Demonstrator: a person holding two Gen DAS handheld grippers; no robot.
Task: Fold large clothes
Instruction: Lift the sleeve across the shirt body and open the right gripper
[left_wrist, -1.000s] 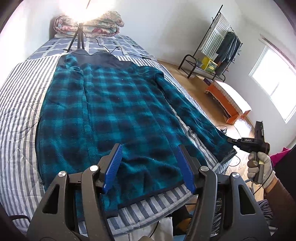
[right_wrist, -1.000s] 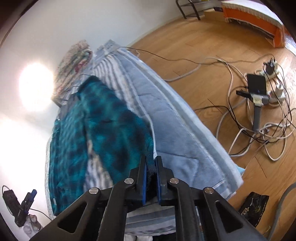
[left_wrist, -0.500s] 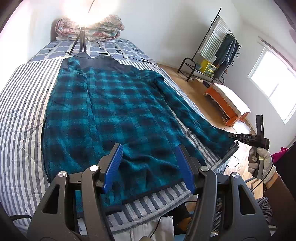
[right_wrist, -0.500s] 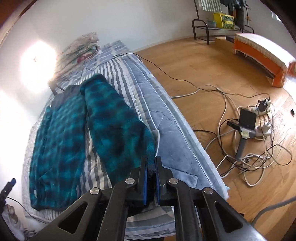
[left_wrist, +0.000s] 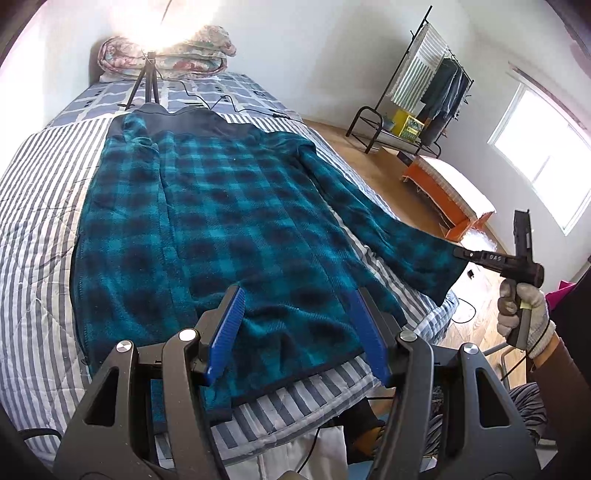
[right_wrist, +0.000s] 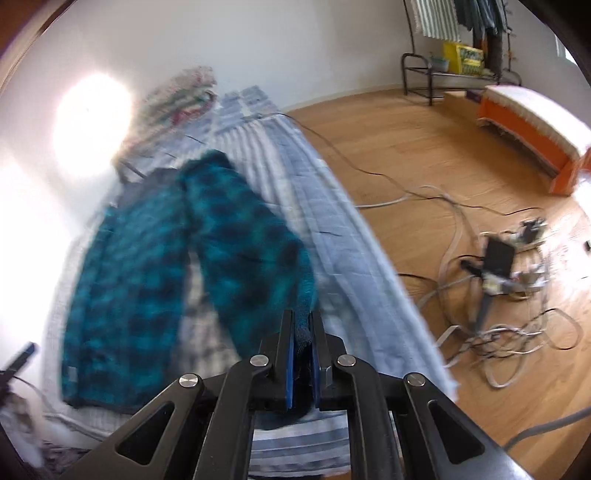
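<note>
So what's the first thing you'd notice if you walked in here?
A big teal plaid coat lies spread out flat on the striped bed. The right tool is shut on the cuff of one sleeve, holding it up off the bed's edge, while the left tool hangs open over the coat's hem. Past the bed, a tangle of cables sprawls on the wooden floor.
</note>
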